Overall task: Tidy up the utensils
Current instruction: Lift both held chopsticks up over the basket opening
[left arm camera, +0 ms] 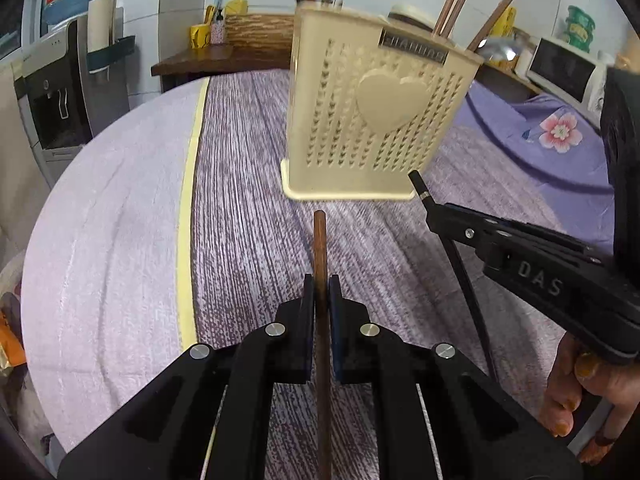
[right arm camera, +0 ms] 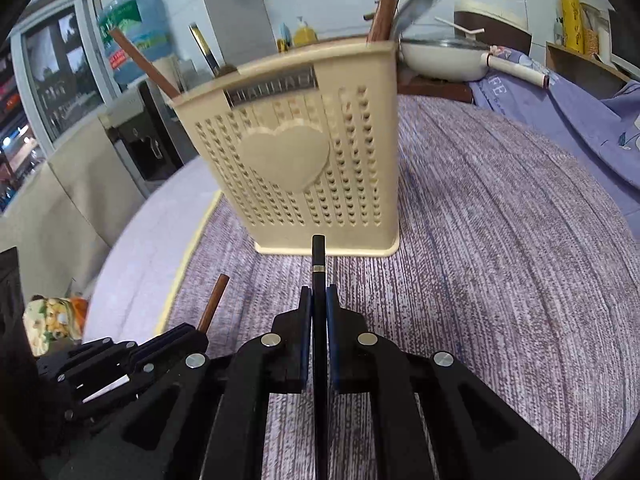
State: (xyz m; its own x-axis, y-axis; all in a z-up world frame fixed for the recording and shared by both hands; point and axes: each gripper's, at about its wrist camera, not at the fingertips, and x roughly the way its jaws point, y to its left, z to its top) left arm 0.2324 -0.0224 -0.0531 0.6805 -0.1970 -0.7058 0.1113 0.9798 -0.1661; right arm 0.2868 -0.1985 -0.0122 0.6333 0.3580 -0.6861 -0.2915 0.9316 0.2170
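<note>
Nearest the lens in the left wrist view, the black two-finger left gripper is clenched on a slim brown wooden chopstick, whose blunt end sticks out a short way past the fingertips toward the far side. In the right wrist view, the black two-finger right gripper is likewise clamped on a thin black chopstick with a narrow metal band, its tip pointing at the foot of the holder.

The left view alone shows the right gripper from the side, coming in from the right with the black chopstick poking out near the holder's right base corner, and a person's hand on its grip. The right view alone shows the left gripper low on the left with the brown chopstick angled upward, plus a white pan with a glass lid on the far side, just right of the holder.

The cream perforated plastic utensil holder with a raised heart on its front stands upright on the purple woven tablecloth, just beyond both chopstick tips. It rests on a flat base and carries a small metallic nameplate near the rim. Brown chopsticks and a metal spoon rise from its right end; another brown chopstick leans out at the left.
</note>
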